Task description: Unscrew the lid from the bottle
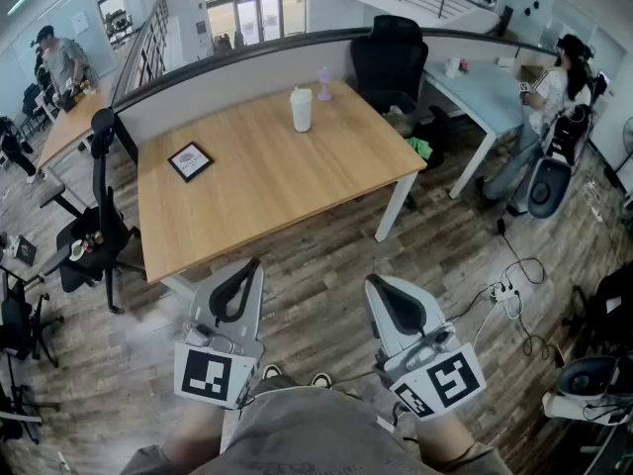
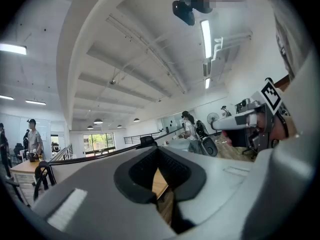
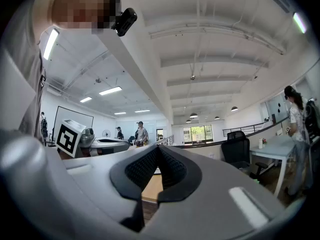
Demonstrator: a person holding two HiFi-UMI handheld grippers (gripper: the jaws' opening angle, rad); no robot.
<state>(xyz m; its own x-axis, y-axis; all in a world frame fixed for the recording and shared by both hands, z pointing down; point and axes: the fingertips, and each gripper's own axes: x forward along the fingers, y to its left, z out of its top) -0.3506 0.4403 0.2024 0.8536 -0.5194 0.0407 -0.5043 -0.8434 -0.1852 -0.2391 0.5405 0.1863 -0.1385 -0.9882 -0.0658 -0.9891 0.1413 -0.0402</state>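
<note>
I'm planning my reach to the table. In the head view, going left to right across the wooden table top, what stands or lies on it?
black-framed picture → white bottle → small purple object

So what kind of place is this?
Most likely an open-plan office: a big wooden desk, a black office chair, and a person seated at a neighbouring blue desk.
</note>
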